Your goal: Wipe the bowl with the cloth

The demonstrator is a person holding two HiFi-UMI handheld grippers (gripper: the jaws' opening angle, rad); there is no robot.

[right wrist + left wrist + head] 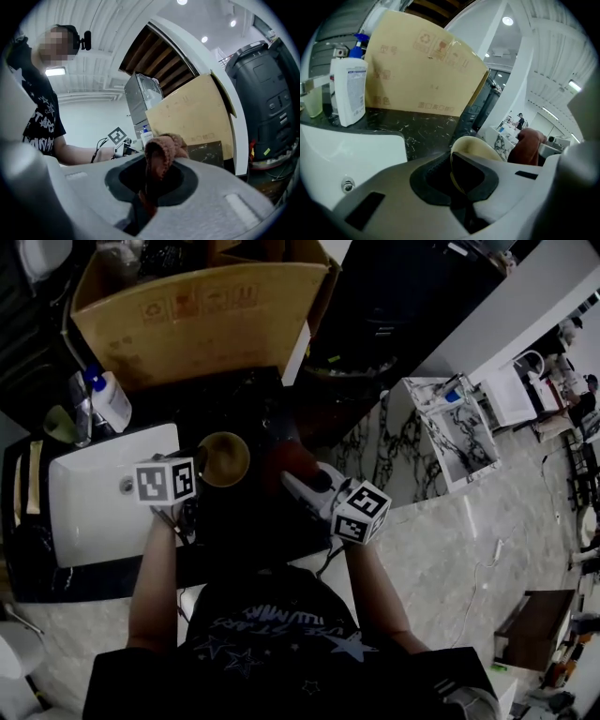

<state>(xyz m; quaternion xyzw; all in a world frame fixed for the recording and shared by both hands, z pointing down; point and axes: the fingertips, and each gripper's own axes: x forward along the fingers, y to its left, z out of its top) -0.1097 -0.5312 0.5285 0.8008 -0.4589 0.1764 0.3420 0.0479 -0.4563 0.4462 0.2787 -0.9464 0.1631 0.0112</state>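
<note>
While the wipe itself has not yet begun, both tools are loaded and closing on each other beside the white sink (98, 486).

Head view: one bowl (223, 458), pale and upright, sits just right of the sink over the dark bench (253, 404). Left tongs (196, 481) meet its near-left rim. Right tongs (298, 482) come in further right of the sink, with one reddish-brown cloth (292, 457) at their tip, near the bowl but apart from it. One cardboard box (197, 315) stands behind the sink, and one pump bottle (109, 399) at the sink's back edge.

Left gripper view: the tongs are clamped on the bowl's rim, one jaw inside, one outside. The sink lies to the left below; the cloth shows beyond the bowl, on the side away from the sink.

Right gripper view: jaws pinched shut on the cloth, a folded lump standing proud above them. The marker cube of the left tongs shows beyond.

Judgement: this is the approach step. The next move calls for carrying the cloth lump into the bowl's hollow and rubbing round the wall while the left tongs steady the rim.

Count: two tongs, one bowl, one cloth, one sink, one box, one bottle.
</note>
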